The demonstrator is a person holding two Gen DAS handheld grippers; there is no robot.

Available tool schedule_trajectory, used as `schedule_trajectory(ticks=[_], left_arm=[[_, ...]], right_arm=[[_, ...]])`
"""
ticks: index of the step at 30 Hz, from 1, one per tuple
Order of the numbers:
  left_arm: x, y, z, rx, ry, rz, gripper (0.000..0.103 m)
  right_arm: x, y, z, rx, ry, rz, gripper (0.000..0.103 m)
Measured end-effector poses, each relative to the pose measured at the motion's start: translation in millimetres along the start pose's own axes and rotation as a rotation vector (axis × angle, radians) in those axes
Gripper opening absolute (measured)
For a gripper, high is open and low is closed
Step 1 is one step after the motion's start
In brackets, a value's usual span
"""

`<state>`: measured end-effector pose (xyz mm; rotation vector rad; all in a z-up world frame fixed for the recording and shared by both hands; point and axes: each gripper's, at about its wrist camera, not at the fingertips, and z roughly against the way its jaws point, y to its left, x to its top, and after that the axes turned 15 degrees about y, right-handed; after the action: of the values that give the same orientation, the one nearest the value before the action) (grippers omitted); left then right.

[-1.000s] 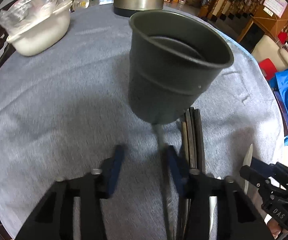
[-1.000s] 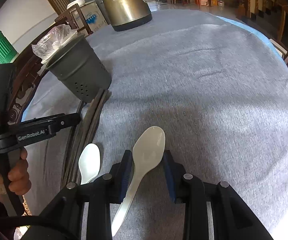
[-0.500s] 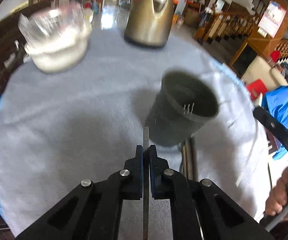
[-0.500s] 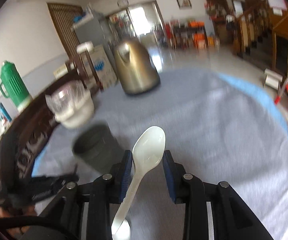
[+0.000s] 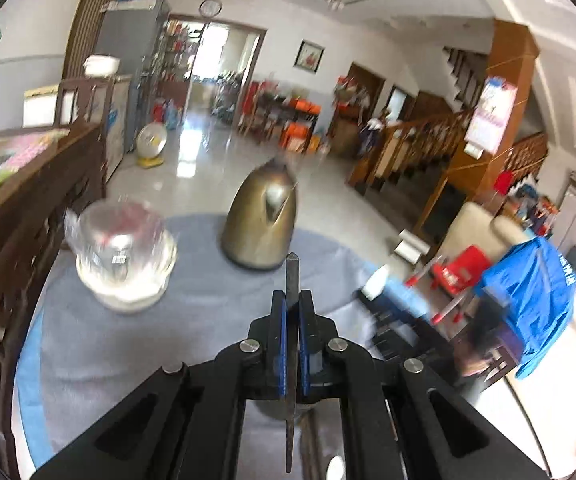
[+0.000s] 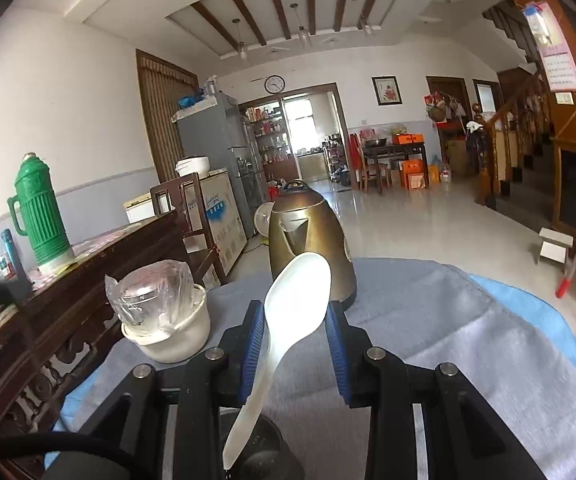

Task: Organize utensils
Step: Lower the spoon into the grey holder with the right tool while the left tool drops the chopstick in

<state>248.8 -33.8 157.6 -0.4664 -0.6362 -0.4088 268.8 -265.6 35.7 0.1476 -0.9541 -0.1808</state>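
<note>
My left gripper (image 5: 291, 304) is shut on a thin dark chopstick (image 5: 291, 280) that stands upright between the blue pads, its lower end hanging below the fingers. My right gripper (image 6: 295, 316) is shut on a white plastic spoon (image 6: 298, 300), bowl up, handle pointing down. The handle tip hangs just over the mouth of the dark grey holder cup (image 6: 256, 460), which shows at the bottom of the right wrist view. Part of the cup (image 5: 272, 410) also shows under my left fingers. Both grippers are raised above the table.
A brass kettle (image 6: 308, 240) stands at the back of the round table with the grey cloth (image 6: 468, 340). A white bowl with a clear bag (image 6: 164, 316) sits at the left. A dark wooden sideboard (image 6: 48, 320) with a green thermos (image 6: 38, 224) runs along the left.
Both grippers have lifted and tilted up from the table. The left closed on a chopstick and raised it. The right raised the spoon, now handle-down over the cup.
</note>
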Motion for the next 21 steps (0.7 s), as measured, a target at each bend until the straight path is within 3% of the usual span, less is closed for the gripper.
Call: schedule_trajectory(ticks=[3,7,12,16,21], left_arm=[[13.2,-8.7,11.4,-0.006,-0.065,-0.012,0.006],[26.0,-13.8,10.0,0.047,-0.165,-0.003,0.006],[21.9,-11.1,-21.0,0.064,-0.262,0.034,0.006],[11.7,-0.6,-58.9,0.060,-0.206,0.057,0.006],[-7.6,14.5,-98.9,0.077,-0.049,0.081,0.006]], right_arm=[[-3.6,6.3,-13.9,-0.021,0.008,0.029,0.033],[-17.1,6.4,-27.2,-0.034,0.036,0.061,0.033],[-28.7,-3.1,-31.8,-0.048,0.055,0.083,0.033],[-33.2,-4.2,-28.6,-0.029,0.065,0.114,0.034],[-38.3,-7.9,-27.2,0.018,0.125,0.123,0.036]])
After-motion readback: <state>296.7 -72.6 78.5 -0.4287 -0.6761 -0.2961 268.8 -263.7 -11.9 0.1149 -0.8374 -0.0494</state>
